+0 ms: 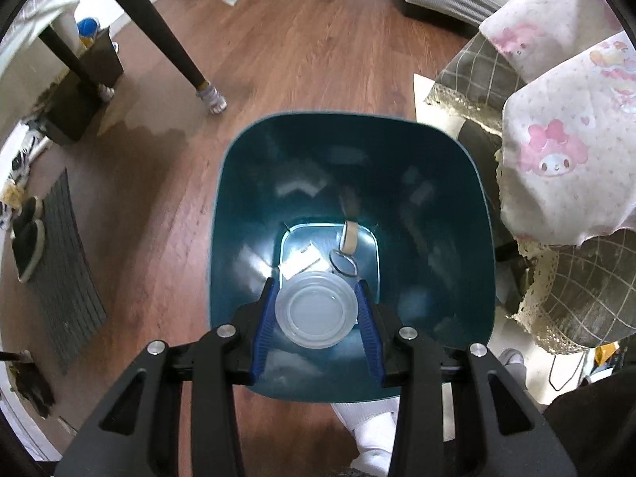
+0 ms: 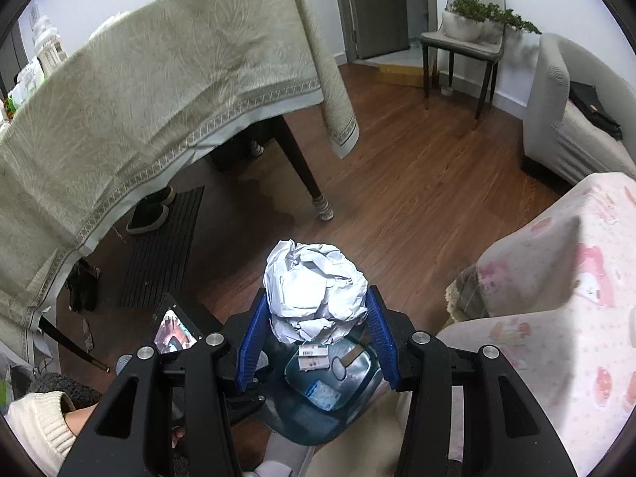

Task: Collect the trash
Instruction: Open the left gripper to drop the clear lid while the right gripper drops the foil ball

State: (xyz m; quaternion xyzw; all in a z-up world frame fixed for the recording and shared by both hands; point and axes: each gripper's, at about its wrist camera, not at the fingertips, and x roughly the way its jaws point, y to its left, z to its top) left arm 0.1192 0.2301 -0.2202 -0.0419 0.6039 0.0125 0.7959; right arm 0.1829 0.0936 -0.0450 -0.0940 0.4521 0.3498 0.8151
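Wood-plank floor (image 1: 318, 59) fills the room, and we take the teal trash bin (image 1: 246, 206) standing on it as our landmark. Inside the bin, on its bottom, we see a white paper scrap (image 1: 300, 260), a small round lid (image 1: 344, 263) and a beige tape-like roll (image 1: 349, 236) leaning at the far wall. We see the left gripper (image 1: 317, 310) pointing steeply down into the bin mouth, blue pads clenched on a clear plastic lid (image 1: 316, 310), which hangs over the bin's near half, above the bottom items. We see the right gripper (image 2: 316, 318) grasping a crumpled white paper ball (image 2: 316, 290) between its blue pads; the ball sits above the bin's far edge in the right wrist view, with the bin (image 2: 302, 421) showing below the fingers. In that view the bin bottom also shows a blue-printed packet (image 2: 324, 393) and a barcode label (image 2: 312, 351). Left of the bin we see a dark table leg (image 1: 175, 43) with a sock-like foot cover, a table draped in a pale cloth (image 2: 159, 99), a dark ribbed mat (image 1: 67, 270) and black shoes (image 1: 28, 238). Right of the bin, close to its rim, we see furniture under pink cartoon-print fabric (image 1: 564, 151) over grey checked cloth (image 1: 477, 75). Beyond the bin we see a chair (image 2: 461, 39) holding a potted plant (image 2: 477, 16). Near the bin's close edge a white sock (image 1: 373, 437) shows, and a cream sleeve (image 2: 35, 425) at the right wrist view's lower left.
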